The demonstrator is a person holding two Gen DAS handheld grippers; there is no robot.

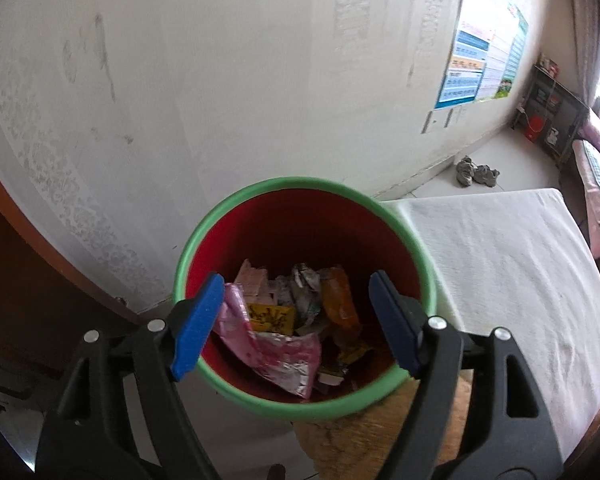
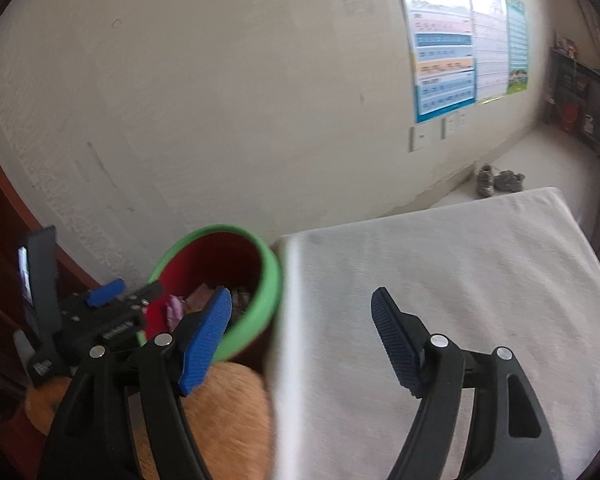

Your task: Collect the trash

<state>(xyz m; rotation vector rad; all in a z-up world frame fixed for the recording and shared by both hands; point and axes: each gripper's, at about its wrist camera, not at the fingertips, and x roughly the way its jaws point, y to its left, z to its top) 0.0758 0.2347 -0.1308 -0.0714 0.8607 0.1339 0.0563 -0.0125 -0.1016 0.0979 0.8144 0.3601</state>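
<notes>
A red bin with a green rim [image 1: 236, 204] stands beside a white-covered table. Inside lie several wrappers: a pink foil bag [image 1: 276, 354], a yellow packet [image 1: 270, 318] and an orange packet [image 1: 340, 298]. My left gripper [image 1: 300, 322] is open and empty, hovering right over the bin's mouth. In the right wrist view the bin [image 2: 266, 280] sits at the left, with the left gripper [image 2: 104, 294] above it. My right gripper [image 2: 304, 344] is open and empty, over the table's left edge.
The white-covered table [image 1: 500, 272] lies right of the bin; it also fills the right wrist view [image 2: 440, 280]. A wall with posters [image 2: 444, 64] is behind. Shoes [image 1: 476, 172] lie on the floor. An orange furry thing [image 2: 220, 420] sits below the bin. A brown door [image 1: 28, 272] stands at left.
</notes>
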